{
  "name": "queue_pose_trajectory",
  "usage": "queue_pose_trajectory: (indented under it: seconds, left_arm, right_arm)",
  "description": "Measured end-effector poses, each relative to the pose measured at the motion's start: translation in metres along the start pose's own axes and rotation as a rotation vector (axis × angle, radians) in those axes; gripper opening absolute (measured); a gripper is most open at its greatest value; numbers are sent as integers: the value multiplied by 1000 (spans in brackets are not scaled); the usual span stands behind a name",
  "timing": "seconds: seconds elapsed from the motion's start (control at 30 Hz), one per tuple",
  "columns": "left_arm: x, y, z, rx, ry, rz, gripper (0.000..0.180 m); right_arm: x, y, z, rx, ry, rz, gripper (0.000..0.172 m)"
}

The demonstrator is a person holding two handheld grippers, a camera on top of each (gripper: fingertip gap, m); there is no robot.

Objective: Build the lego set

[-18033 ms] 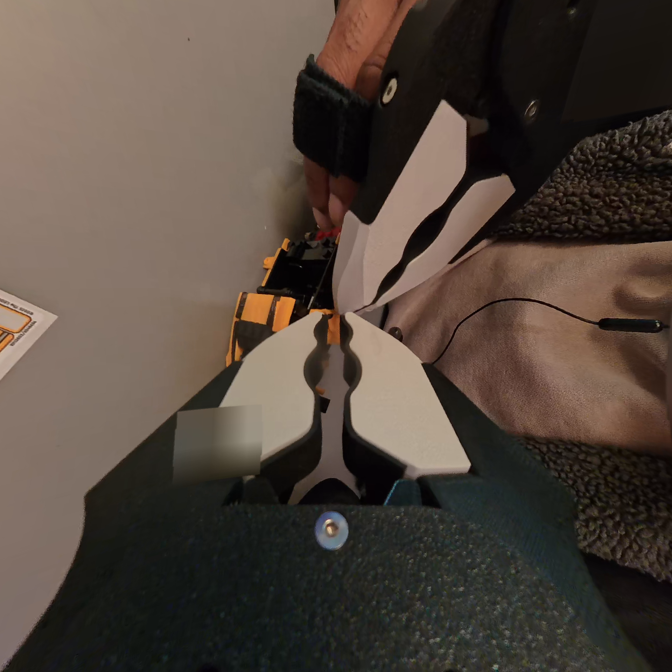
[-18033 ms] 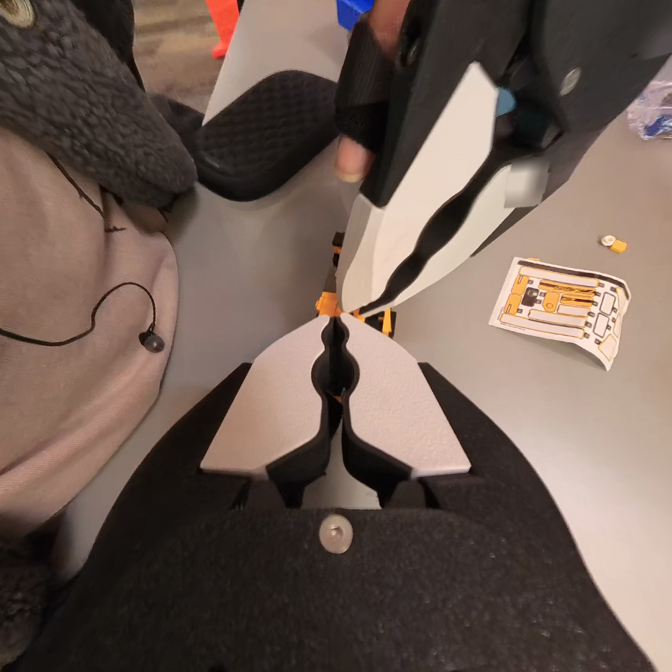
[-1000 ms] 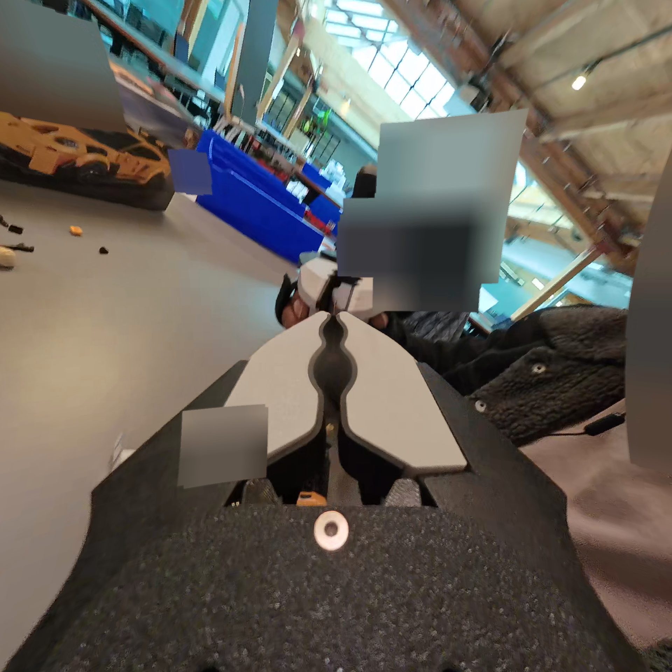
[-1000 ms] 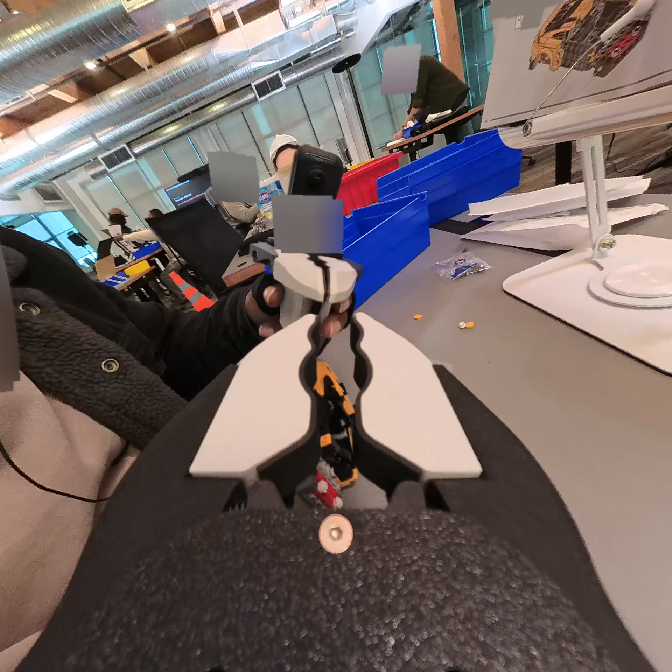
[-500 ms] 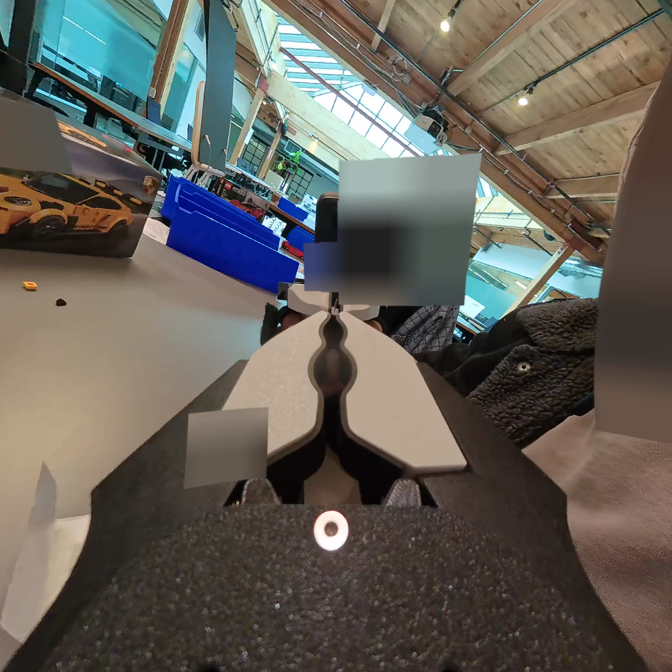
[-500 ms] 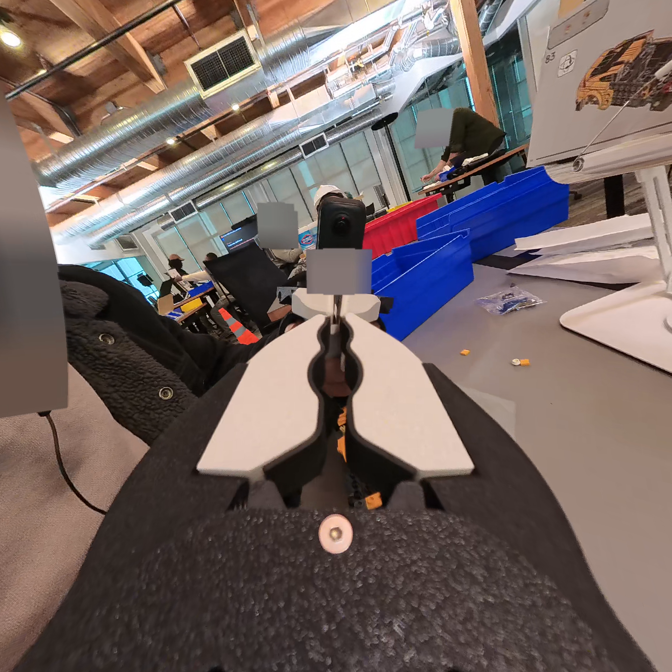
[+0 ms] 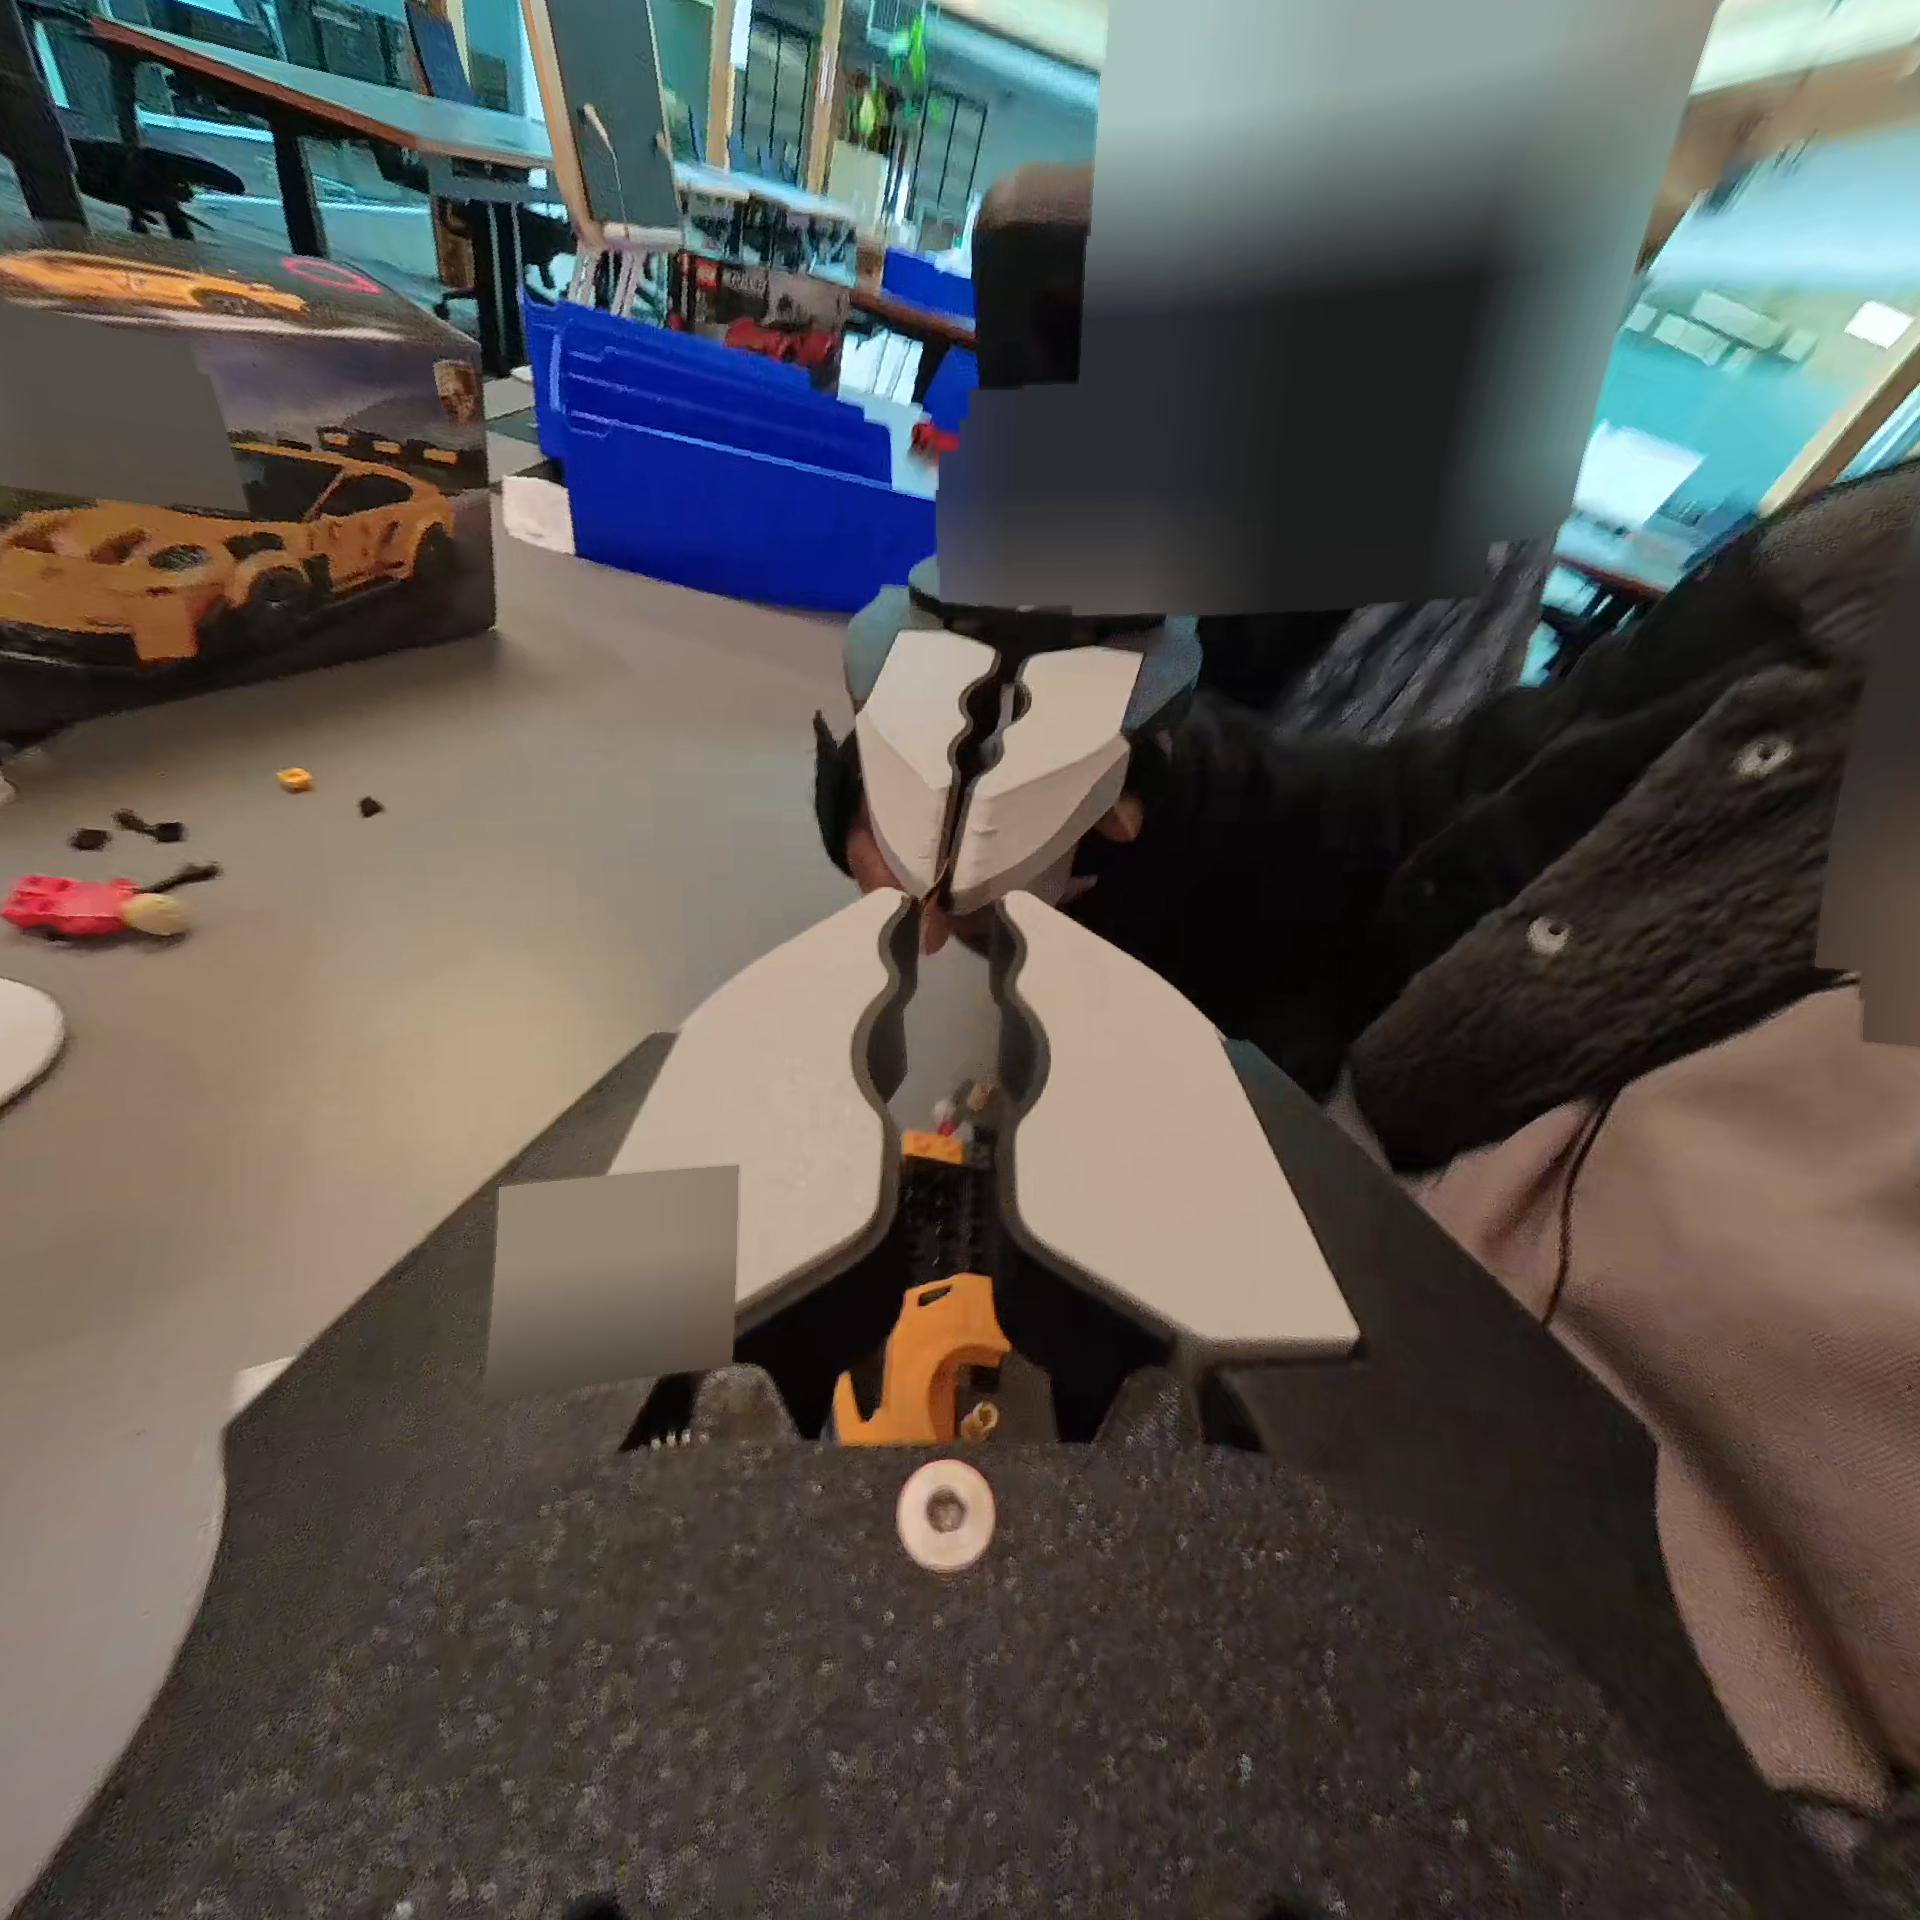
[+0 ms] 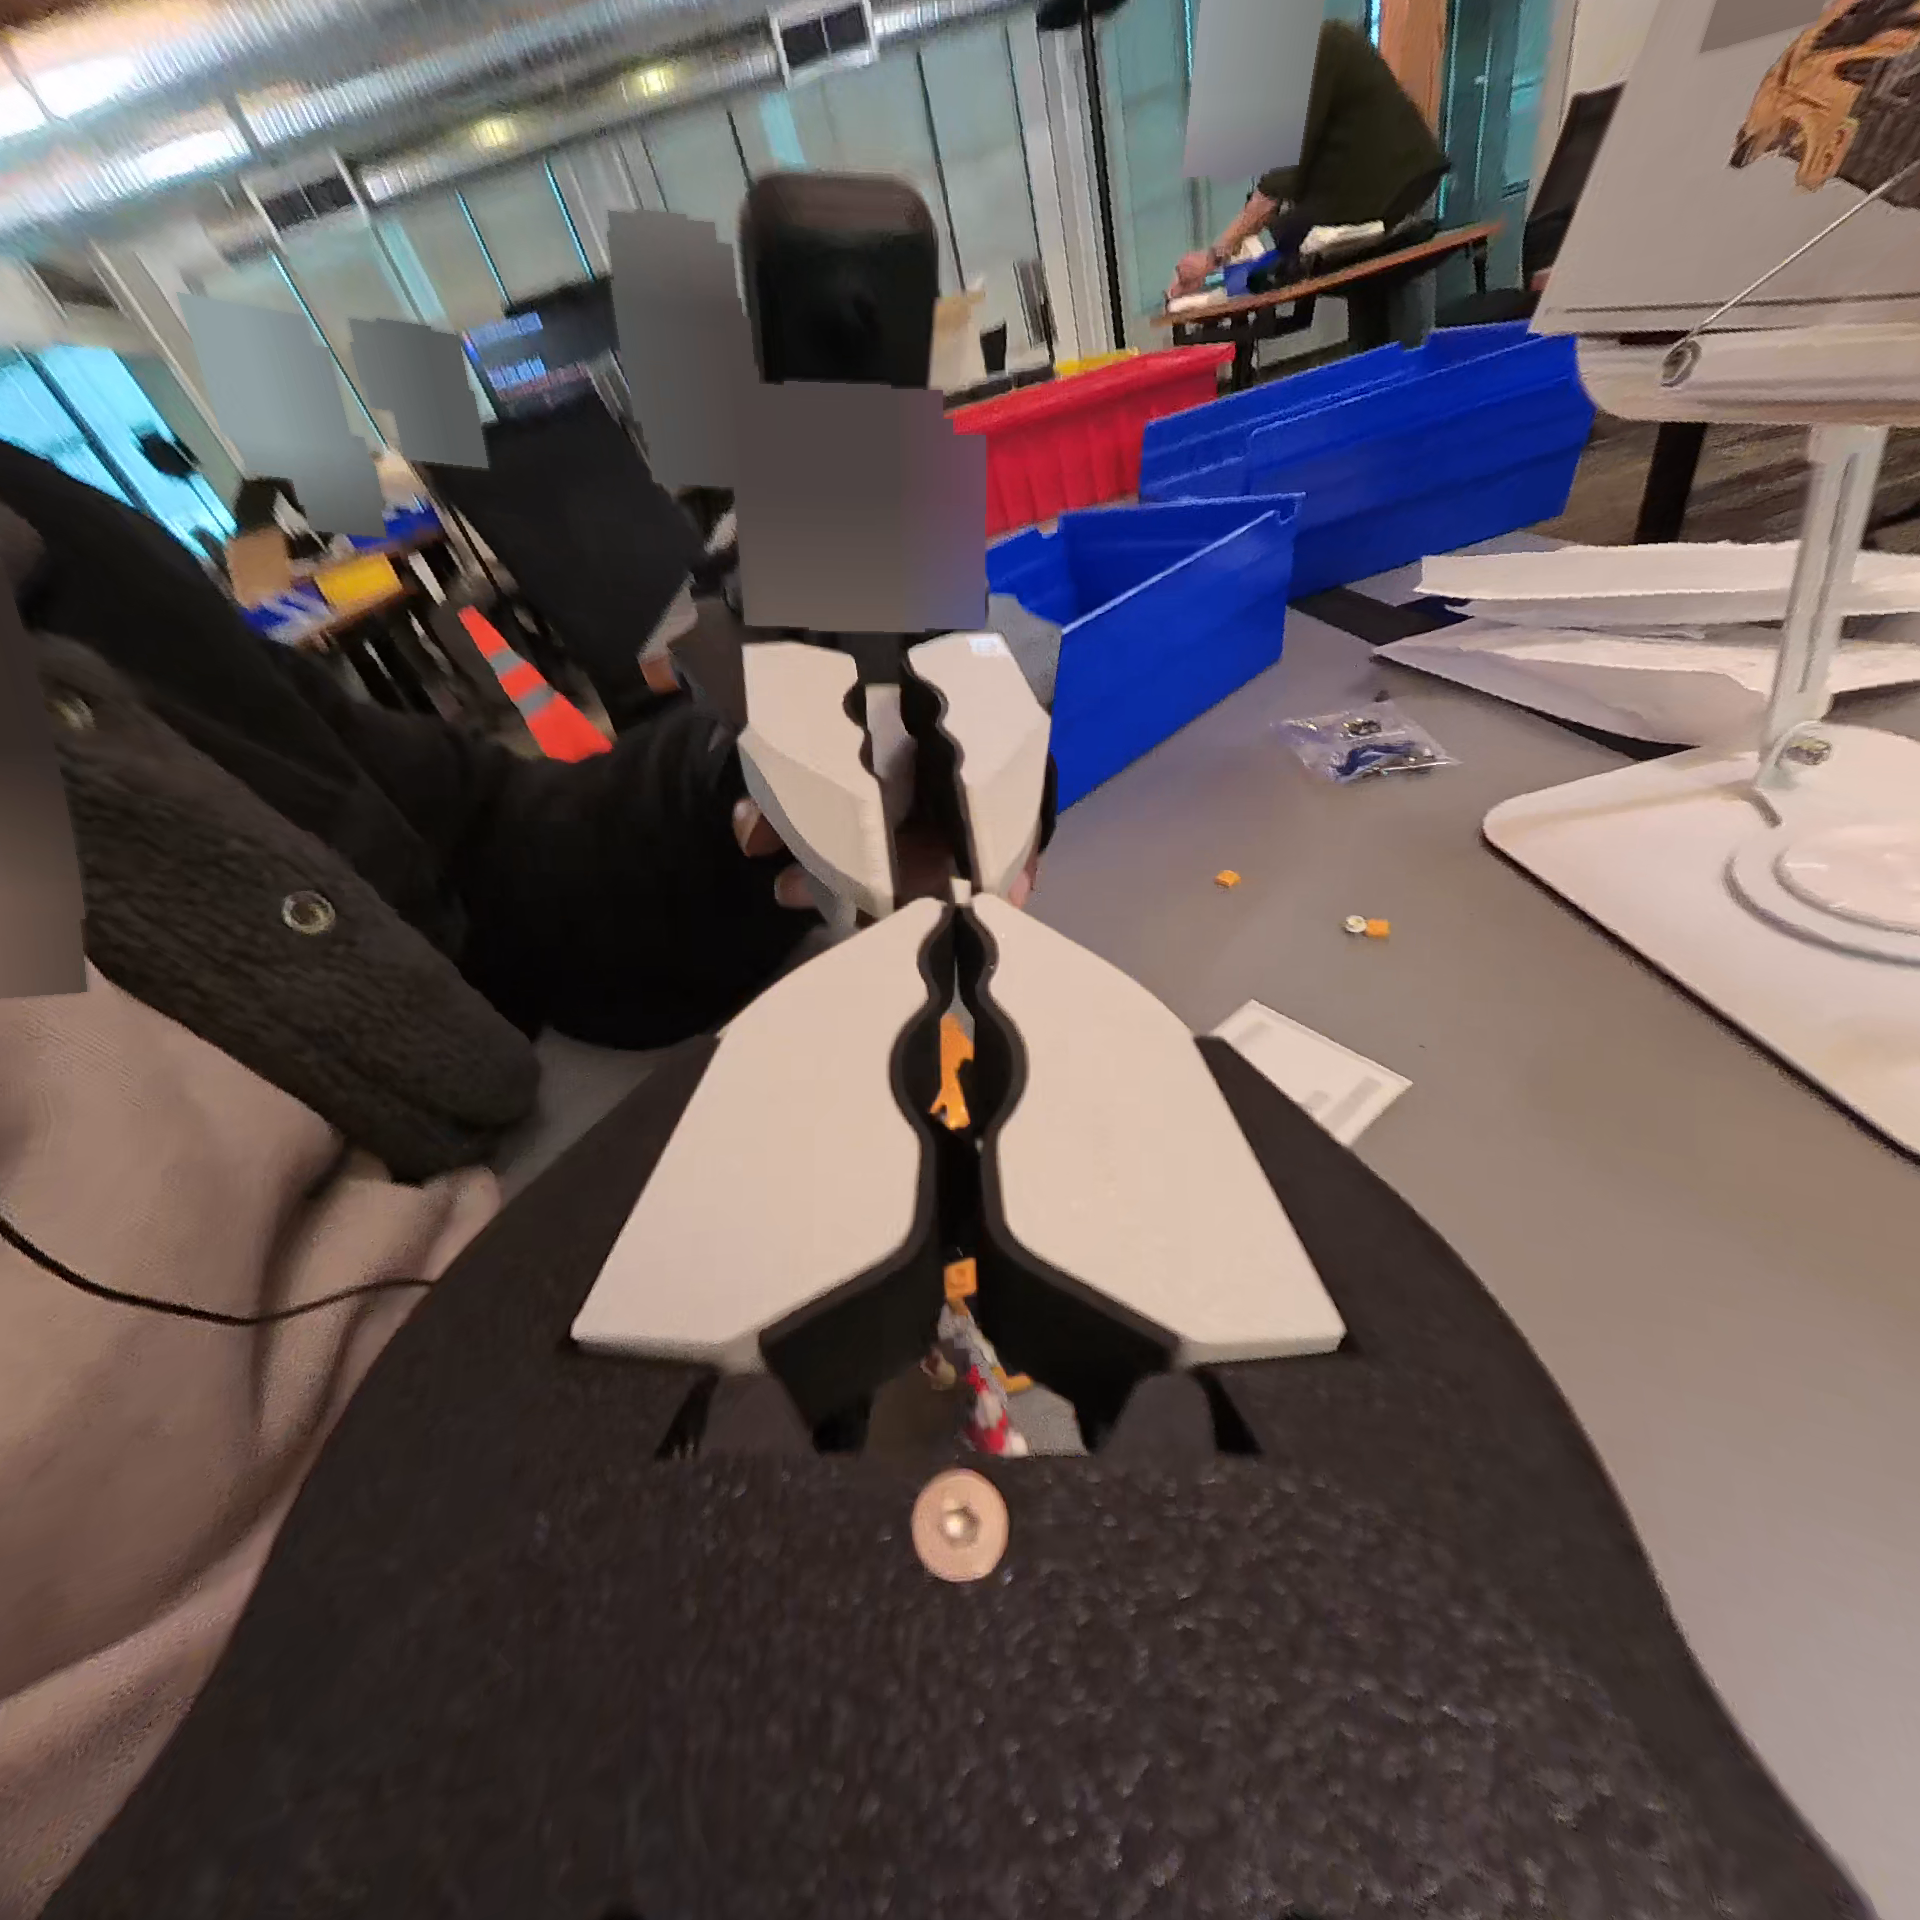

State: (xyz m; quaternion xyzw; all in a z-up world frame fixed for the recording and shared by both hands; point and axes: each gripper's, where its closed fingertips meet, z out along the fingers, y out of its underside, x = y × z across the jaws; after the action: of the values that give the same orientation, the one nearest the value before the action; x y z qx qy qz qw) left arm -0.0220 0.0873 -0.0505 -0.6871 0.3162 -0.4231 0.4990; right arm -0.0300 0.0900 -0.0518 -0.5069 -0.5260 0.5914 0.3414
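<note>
My two grippers meet tip to tip above the grey table (image 7: 416,987). My left gripper (image 7: 956,914) is open, with a narrow gap between its fingers and nothing pressed between the pads. My right gripper (image 8: 961,909) is shut, and a small white piece (image 8: 961,886) pokes out of its tips. The right gripper's shut tips (image 7: 940,894) reach into the left gripper's gap. The left gripper (image 8: 930,894) shows open in the right wrist view too. An orange and black toy car (image 7: 925,1340) lies on the table below both grippers; it also shows in the right wrist view (image 8: 951,1081).
A box with a yellow car picture (image 7: 239,499) and blue bins (image 7: 727,488) stand at the back. A red piece (image 7: 73,904) and small loose bits (image 7: 294,779) lie left. A white stand base (image 8: 1714,904), a sticker sheet (image 8: 1309,1070) and a plastic bag (image 8: 1361,743) lie right. Left and right tips are no more than a few centimetres apart.
My left gripper's jaws were shut and have opened. My right gripper's jaws were open and have shut, now with the white piece at their tips. Both views have tilted down toward the table.
</note>
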Motion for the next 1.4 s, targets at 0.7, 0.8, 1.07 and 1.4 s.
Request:
queue_pose_trajectory:
  seconds: [0.7, 0.8, 1.07, 1.4]
  left_arm:
    - [6, -10, -10, 10, 106, -184, 20]
    - [9, -15, -8, 49, 114, -158, 20]
    - [12, -17, -4, 92, 107, -128, 17]
    - [12, -14, -1, 86, 102, -127, 16]
  right_arm:
    - [-5, 2, -2, -74, 52, -186, 0]
    - [-4, -2, -1, -24, 39, -120, 17]
    - [-5, -19, -7, 95, 25, -55, 3]
    - [-6, -17, -5, 86, 21, -67, 0]
